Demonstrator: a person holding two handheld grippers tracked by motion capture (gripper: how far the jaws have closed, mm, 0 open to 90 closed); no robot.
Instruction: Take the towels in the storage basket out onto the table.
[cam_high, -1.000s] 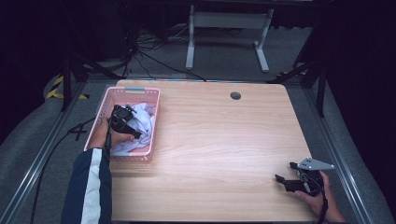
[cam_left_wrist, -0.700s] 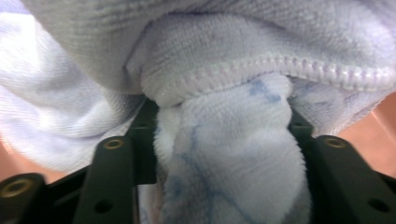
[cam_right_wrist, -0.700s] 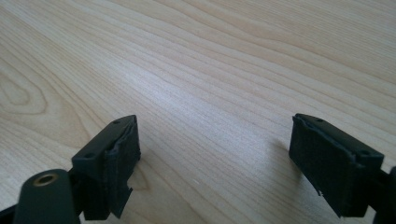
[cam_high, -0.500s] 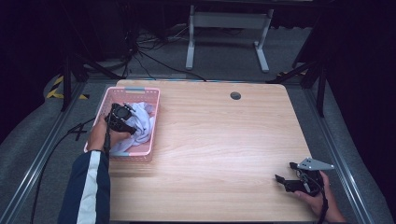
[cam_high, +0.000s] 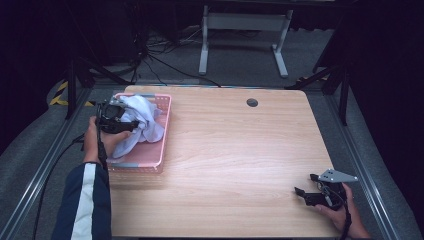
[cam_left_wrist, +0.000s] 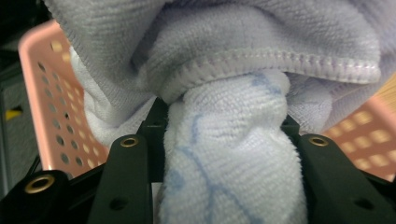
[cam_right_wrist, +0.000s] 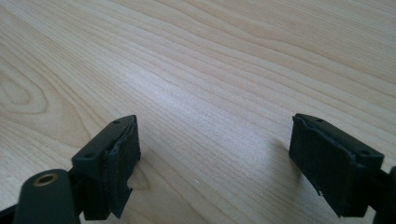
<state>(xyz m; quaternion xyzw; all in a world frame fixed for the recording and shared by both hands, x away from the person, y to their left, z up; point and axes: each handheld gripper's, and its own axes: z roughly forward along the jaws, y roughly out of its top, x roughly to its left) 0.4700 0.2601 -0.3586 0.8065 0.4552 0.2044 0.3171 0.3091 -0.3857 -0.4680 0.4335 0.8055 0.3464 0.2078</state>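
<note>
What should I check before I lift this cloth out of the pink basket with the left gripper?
1. Grip: left gripper jaws closed on a bunch of the white cloth: ok.
2. Only one cloth caught: lavender cloth drapes over it: cannot tell.
3. Cloth free of the pink basket: part hangs over its rim: not ok.
4. Landing space on table: bare: ok.
5. Right gripper open, resting apart: ok.

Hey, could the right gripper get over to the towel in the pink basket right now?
Probably yes: the right gripper is open and bare table lies between it and the towel, though it sits at the far corner and the left gripper already clamps that towel.
</note>
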